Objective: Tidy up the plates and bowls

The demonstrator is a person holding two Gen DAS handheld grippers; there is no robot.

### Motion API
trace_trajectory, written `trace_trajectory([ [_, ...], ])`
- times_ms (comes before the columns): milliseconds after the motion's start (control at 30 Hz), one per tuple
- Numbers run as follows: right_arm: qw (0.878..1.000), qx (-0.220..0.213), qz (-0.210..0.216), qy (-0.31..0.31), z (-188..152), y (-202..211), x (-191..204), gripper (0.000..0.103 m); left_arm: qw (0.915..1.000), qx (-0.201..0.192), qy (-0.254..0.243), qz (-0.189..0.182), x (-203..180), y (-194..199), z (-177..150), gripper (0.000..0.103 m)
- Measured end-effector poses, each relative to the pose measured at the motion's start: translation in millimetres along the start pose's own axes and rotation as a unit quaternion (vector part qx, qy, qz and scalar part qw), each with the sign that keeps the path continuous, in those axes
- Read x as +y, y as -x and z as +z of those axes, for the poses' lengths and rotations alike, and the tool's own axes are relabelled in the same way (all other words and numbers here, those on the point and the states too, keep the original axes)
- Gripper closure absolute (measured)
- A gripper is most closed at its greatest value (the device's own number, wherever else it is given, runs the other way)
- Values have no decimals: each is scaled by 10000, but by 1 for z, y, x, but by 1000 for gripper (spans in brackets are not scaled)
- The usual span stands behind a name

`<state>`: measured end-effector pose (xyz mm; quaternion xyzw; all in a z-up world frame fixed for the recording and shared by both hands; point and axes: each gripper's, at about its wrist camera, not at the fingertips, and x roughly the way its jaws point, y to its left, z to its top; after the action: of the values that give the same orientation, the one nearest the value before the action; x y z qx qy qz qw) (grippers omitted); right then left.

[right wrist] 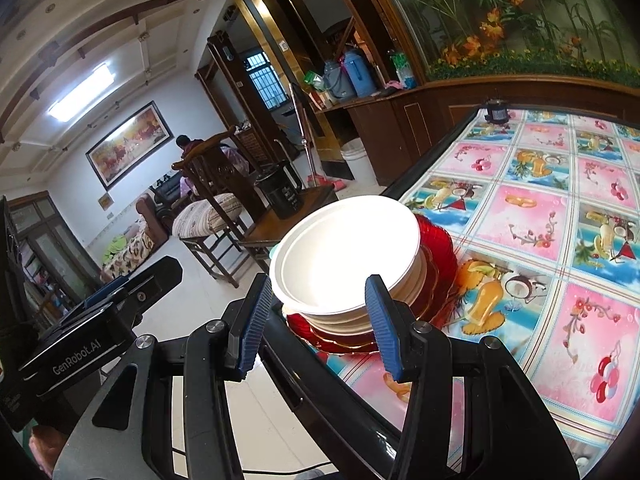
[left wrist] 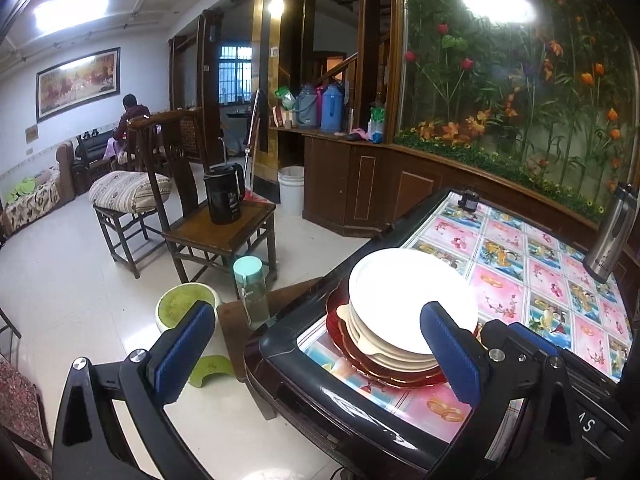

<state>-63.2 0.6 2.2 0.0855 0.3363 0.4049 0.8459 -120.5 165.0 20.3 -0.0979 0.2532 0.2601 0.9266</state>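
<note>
A stack of white bowls (left wrist: 412,300) rests on red glass plates (left wrist: 400,380) at the near corner of the table (left wrist: 540,280), which has a fruit-patterned cover. My left gripper (left wrist: 318,312) stands wide open with nothing held: one pad hangs over the floor, the other is in front of the stack's right side. In the right wrist view the white bowls (right wrist: 348,252) and red plates (right wrist: 436,256) lie just beyond my right gripper (right wrist: 318,284). It is partly open, and neither pad presses on the stack. The table (right wrist: 540,220) runs off to the right.
A steel flask (left wrist: 612,232) stands at the table's right edge and a small black object (right wrist: 496,112) at its far corner. Beside the table are a mint-lidded bottle (left wrist: 250,288), a green bowl (left wrist: 180,304) and a wooden chair bearing a black jug (left wrist: 224,196).
</note>
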Motion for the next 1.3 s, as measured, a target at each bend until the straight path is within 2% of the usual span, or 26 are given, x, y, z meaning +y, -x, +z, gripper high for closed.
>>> trace_trajectory([
  [467,9999,46,-98,44,5,-13,8,54,9999,128,2,108,7,-6,-1,0],
  [733,9999,87,-108,27,6,-17,9,54,9997,182,-128,67,4,-9,-2,0],
  [1300,9999,78,-118,29,7,-18,9,54,9996,275,-63,59,7,-15,0,0],
])
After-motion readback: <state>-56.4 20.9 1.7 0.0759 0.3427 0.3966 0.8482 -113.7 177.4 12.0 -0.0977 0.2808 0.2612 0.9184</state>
